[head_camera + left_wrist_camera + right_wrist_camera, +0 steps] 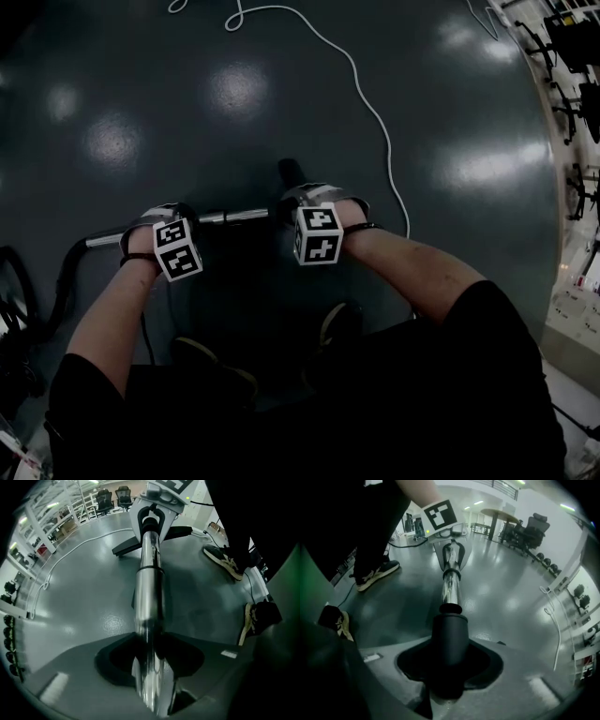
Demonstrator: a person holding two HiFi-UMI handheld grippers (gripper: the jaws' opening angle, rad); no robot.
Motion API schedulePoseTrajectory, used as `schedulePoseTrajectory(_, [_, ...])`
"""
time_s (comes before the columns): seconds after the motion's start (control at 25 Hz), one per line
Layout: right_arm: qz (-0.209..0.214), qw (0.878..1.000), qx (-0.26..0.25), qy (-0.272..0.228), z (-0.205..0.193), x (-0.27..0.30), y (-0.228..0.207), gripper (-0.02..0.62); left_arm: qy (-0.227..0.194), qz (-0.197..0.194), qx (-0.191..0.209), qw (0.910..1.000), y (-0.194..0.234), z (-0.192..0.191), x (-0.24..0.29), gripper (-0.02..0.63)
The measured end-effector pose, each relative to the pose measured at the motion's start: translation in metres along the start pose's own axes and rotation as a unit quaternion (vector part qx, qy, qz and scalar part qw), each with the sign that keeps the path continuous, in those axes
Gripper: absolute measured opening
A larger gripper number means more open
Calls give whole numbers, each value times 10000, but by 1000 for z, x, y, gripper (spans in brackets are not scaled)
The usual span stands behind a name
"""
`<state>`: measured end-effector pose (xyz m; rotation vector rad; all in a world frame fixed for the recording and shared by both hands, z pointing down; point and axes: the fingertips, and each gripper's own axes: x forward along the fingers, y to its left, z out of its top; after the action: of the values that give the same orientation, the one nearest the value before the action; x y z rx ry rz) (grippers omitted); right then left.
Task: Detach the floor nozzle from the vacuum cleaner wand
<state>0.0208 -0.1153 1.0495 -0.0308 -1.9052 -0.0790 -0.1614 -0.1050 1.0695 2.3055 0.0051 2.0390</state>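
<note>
A chrome vacuum wand [234, 216] lies level above the dark floor, in front of the person's feet. My left gripper [167, 230] points straight down and is shut on the chrome tube [149, 597]. In the left gripper view the wand fills the gap of the left gripper [150, 667]. My right gripper [314, 204] is shut on the black neck [449, 634] at the wand's nozzle end. In the right gripper view that neck fills the gap of the right gripper [447, 672]. The black floor nozzle [125, 548] shows beyond the right gripper, partly hidden.
A white cable [375, 112] snakes across the floor beyond the wand. The person's shoes [342, 323] stand just behind it. A black hose [64, 277] curls off at the left. Shelving [572, 56] lines the right edge; office chairs [532, 529] stand far off.
</note>
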Motion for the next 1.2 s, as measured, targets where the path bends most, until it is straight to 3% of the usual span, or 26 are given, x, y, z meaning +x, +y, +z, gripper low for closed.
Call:
schedulePoseTrajectory(0.28, [-347, 9978, -425, 373, -12, 20, 4, 141, 420, 142, 48, 9990, -5, -5, 24, 170])
schedulePoseTrajectory(0.6, [-441, 9930, -774, 778, -30, 40, 15, 140, 744, 165, 244, 9968, -18, -9, 43, 170])
schedulePoseTrajectory(0.84, [-282, 9923, -860, 843, -28, 47, 21, 147, 747, 89, 256, 9968, -23, -10, 48, 174])
schedulePoseTrajectory(1.2, [210, 9945, -610, 829, -29, 48, 36, 273, 506, -111, -282, 9983, -27, -17, 33, 228])
